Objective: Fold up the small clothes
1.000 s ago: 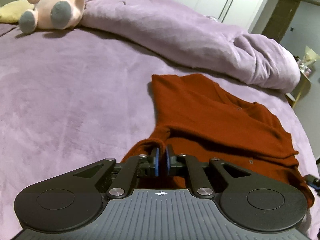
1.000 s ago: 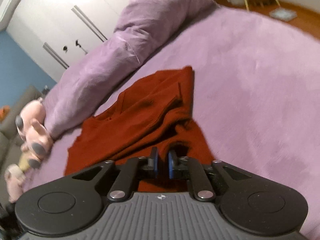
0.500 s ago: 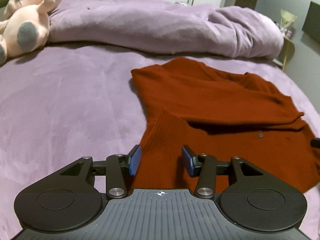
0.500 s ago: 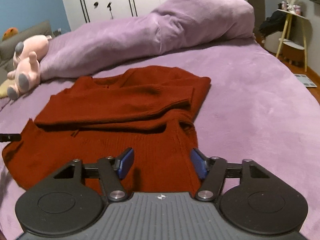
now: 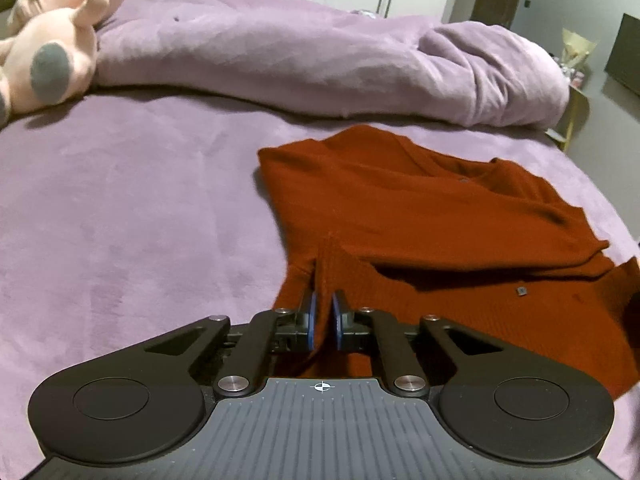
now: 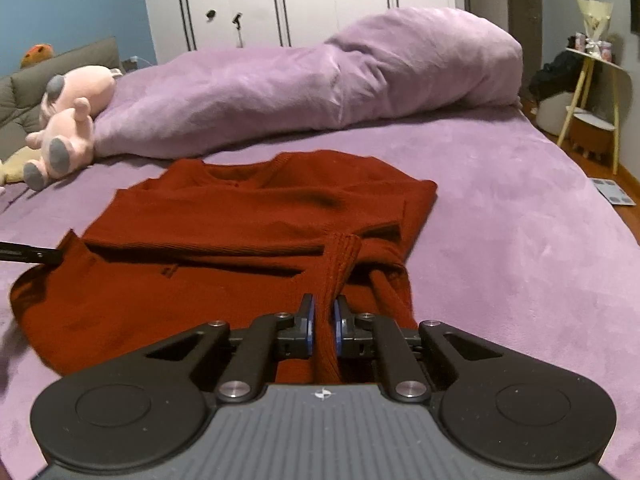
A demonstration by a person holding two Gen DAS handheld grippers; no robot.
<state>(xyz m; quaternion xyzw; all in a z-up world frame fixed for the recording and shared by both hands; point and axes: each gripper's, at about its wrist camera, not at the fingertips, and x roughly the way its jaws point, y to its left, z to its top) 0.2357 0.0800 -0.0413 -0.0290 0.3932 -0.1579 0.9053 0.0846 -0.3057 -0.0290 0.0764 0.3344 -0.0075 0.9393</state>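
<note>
A rust-red knit sweater [image 5: 420, 216] lies on the purple bed, its sleeves folded across the body. My left gripper [image 5: 323, 304] is shut on the ribbed hem at the sweater's near left corner, pinching up a ridge of fabric. In the right wrist view the same sweater [image 6: 224, 232] lies ahead. My right gripper [image 6: 323, 308] is shut on the ribbed hem at the near right corner, with a raised fold running between the pads. The left gripper's tip shows at the right view's left edge.
A rolled purple duvet [image 5: 320, 52] lies along the far side of the bed [image 5: 120, 208]. A pink plush toy [image 6: 68, 124] sits at the far left. A side table [image 6: 592, 92] and the floor lie past the bed's right edge.
Half a second ago both grippers were open over the hem; now both have shut on it and pinch up a ridge of fabric at each corner.
</note>
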